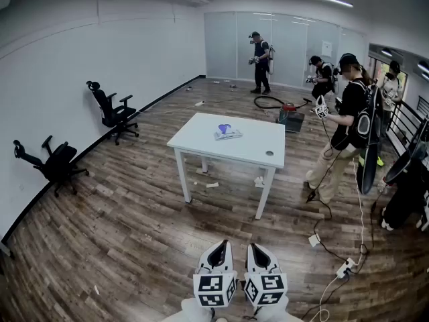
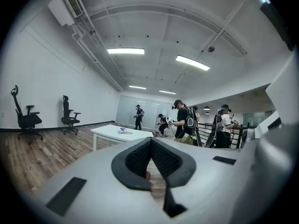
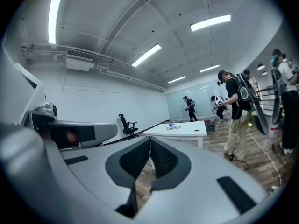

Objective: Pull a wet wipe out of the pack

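White rectangular table (image 1: 228, 149): stands well ahead of the left gripper (image 1: 218, 247) and right gripper (image 1: 259, 248). Both grippers: side by side, jaws pressed together, empty. Flat pale wet wipe pack (image 1: 227, 133): lies on that table, far ahead.

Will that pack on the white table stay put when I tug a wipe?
Probably slides or lifts: the pack looks small and flat, loose on the smooth table. Likely soft and floppy too; too distant to be sure.

It was a bare office room: a white table (image 1: 228, 143), two swivel chairs (image 1: 114, 113), glass partitions (image 1: 281, 45)
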Tool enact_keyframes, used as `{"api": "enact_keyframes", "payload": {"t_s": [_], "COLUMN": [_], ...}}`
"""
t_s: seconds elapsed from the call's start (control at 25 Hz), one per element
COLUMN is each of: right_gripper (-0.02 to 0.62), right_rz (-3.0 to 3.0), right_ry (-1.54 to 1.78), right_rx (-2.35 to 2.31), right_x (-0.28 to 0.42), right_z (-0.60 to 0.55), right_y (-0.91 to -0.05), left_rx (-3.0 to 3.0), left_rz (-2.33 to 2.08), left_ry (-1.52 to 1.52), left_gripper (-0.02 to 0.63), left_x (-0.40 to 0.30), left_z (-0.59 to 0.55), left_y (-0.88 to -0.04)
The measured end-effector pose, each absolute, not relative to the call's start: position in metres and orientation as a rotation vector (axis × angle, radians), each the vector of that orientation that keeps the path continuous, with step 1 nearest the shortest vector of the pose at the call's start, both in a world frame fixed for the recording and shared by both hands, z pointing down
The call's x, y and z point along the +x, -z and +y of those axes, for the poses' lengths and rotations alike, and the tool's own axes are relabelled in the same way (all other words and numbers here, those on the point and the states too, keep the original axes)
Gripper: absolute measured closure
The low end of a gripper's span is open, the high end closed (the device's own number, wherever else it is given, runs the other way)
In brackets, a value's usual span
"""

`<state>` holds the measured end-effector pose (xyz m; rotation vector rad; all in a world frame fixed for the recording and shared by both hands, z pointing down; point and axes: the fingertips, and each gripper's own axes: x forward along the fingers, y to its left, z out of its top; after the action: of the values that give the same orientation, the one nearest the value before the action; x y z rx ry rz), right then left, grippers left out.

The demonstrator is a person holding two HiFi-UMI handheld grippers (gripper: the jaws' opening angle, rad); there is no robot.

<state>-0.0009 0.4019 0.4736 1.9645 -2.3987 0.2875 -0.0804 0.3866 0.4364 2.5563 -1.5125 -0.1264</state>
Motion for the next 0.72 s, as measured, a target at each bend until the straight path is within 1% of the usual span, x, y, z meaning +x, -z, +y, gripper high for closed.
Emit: {"api": "enact_keyframes", "payload": {"t_s": [0.72], "right_gripper": [0.586], "right_rz": [-2.383], "right_ry": [-0.32], "right_rx": [1.986], "right_x": [-0.018], "right_z": [0.378], "right_y": [-0.479], "left_rx": [2.541], "left_rz": [-1.527], "left_ry": [0.117], "left_gripper": [0.606], "left_x": [-0.105], "left_z": [0.364], "left_y": [-0.447]}}
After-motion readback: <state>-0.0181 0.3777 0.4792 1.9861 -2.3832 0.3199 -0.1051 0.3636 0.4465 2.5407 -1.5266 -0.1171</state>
